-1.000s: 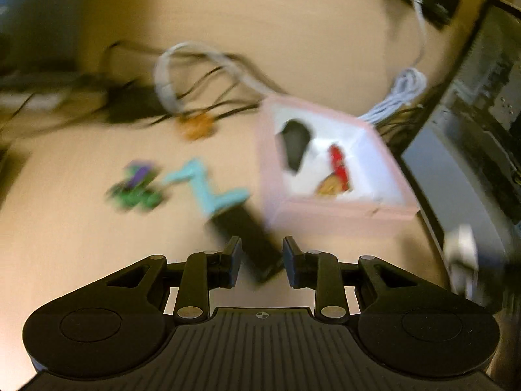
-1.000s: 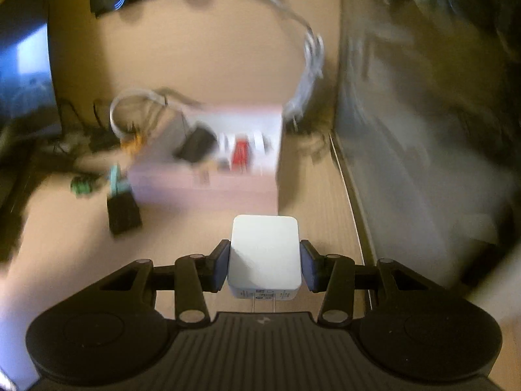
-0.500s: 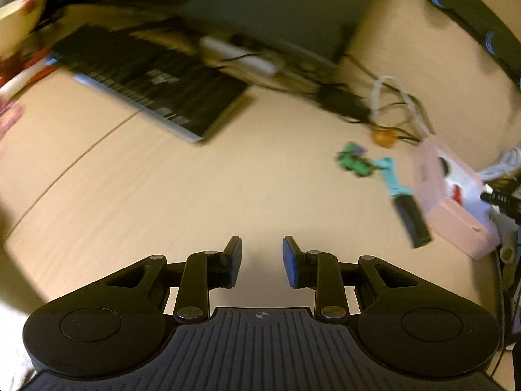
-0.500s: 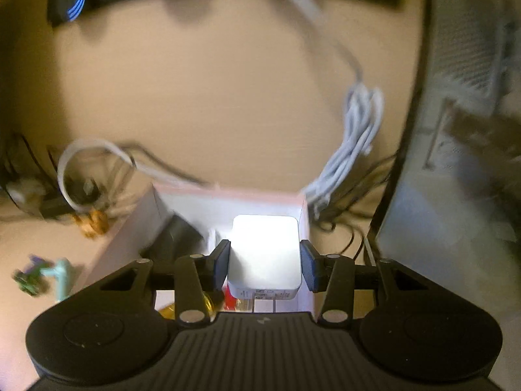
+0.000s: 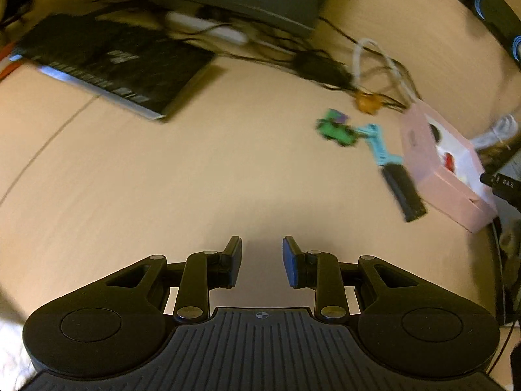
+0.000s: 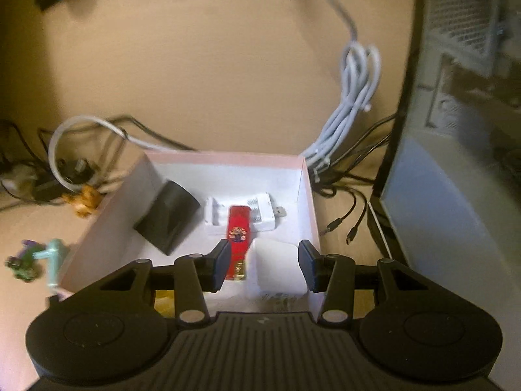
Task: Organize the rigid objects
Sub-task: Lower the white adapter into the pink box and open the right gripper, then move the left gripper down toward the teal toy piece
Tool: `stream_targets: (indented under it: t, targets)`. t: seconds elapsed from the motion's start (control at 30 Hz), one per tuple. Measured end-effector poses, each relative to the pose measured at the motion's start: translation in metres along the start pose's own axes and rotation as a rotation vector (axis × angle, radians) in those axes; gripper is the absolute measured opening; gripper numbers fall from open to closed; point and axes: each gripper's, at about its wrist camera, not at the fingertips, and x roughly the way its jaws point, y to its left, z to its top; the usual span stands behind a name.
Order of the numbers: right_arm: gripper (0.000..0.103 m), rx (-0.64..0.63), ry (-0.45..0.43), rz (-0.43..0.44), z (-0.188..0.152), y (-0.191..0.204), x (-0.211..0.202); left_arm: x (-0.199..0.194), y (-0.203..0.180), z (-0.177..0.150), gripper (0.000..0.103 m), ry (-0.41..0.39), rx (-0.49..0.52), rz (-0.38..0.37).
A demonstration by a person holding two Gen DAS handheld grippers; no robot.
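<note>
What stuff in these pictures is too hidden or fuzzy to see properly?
- Yellow thing in the pink box, right wrist view: hidden behind the right gripper.
- Small print on the white charger: blurred, partly covered.
- Green and purple toy, left wrist view: motion blur hides its shape.
- Keyboard keys: smeared.

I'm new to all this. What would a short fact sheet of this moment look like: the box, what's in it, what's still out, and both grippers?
container: pink box, open top, on the desk
in the box: white charger block, red flat stick, black wedge-shaped item, white plug adapter
still on the desk: green and purple toy, teal-handled tool, orange figure
right gripper: open, over the box, charger block between its fingers but apart from them
left gripper: open, empty, above bare desk
</note>
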Motion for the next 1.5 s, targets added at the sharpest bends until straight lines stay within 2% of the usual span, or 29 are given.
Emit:
stream_targets:
  t: [0.17,0.3,0.4,0.53,0.63,0.87,0.97,1.03,1.13,1.37,1.5]
  targets:
    - [0.046,-0.019,-0.016,0.019,-0.031,0.002,-0.057,0.027,-0.055,0.025,0.03,0.002,0.111,-0.094]
    - [0.046,-0.059,0.033,0.042,-0.074,0.004,-0.09,0.047,-0.102,0.041,0.03,-0.008,0.19,-0.158]
    - [0.046,-0.109,0.078,0.013,-0.105,0.005,-0.102,0.065,-0.123,0.049,0.03,-0.009,0.22,-0.173]
    - [0.046,-0.111,0.118,-0.037,-0.129,-0.001,-0.112,0.089,-0.144,0.066,0.03,-0.022,0.23,-0.153]
    - [0.046,-0.073,0.14,-0.033,-0.137,-0.014,-0.116,0.106,-0.153,0.082,0.03,-0.041,0.216,-0.138]
    - [0.048,-0.03,0.175,-0.024,-0.148,-0.032,-0.11,0.147,-0.172,0.105,0.03,-0.055,0.203,-0.035]
    - [0.052,-0.03,0.166,-0.021,-0.15,-0.034,-0.11,0.162,-0.173,0.108,0.03,-0.055,0.216,0.014]
    - [0.061,-0.024,0.156,-0.025,-0.152,-0.035,-0.11,0.167,-0.172,0.109,0.03,-0.071,0.222,0.035]
    - [0.066,-0.019,0.147,-0.032,-0.154,-0.038,-0.11,0.171,-0.173,0.112,0.03,-0.086,0.235,0.048]
    - [0.076,0.009,0.151,0.005,-0.155,-0.04,-0.107,0.172,-0.169,0.113,0.016,-0.095,0.254,0.058]
    - [0.086,0.019,0.142,0.005,-0.157,-0.036,-0.105,0.169,-0.16,0.109,0.013,-0.07,0.277,0.056]
